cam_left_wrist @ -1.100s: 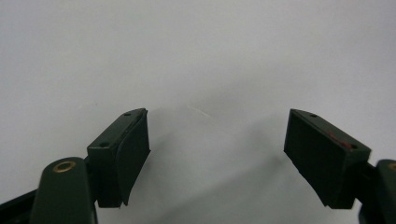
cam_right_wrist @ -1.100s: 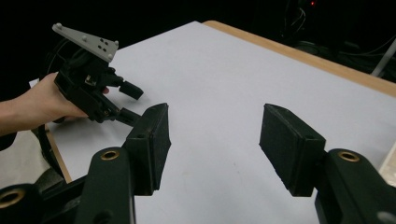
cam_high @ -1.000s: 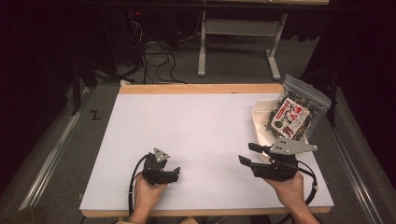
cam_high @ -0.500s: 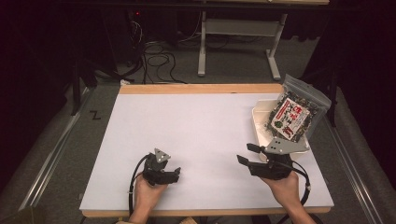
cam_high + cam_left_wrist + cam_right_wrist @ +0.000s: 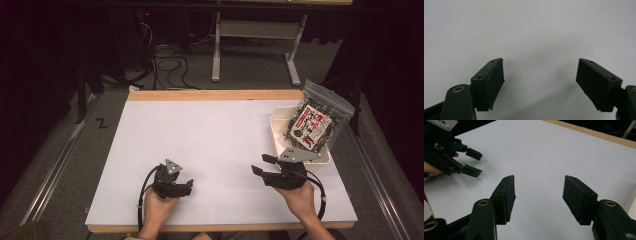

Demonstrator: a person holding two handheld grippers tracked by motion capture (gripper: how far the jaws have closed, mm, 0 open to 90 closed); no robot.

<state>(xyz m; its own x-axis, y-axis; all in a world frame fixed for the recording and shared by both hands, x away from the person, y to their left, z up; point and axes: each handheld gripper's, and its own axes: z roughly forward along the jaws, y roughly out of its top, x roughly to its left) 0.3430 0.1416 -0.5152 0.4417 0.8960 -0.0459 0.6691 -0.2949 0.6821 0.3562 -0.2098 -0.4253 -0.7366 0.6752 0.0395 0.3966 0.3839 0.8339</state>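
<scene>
Down at the near edge of the table I've got the left gripper and right gripper both spread wide with nothing in them. Far right, the crinkly snack bag leans in a white tub; looks light and slippery, so I'd pinch its top seal. Nothing's in the way, just cables on the floor beyond.

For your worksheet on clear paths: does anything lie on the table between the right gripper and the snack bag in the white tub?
Nothing visible does. The right gripper, jaws open, sits beside the white tub; the snack bag leans inside, above the tub's rim.
</scene>
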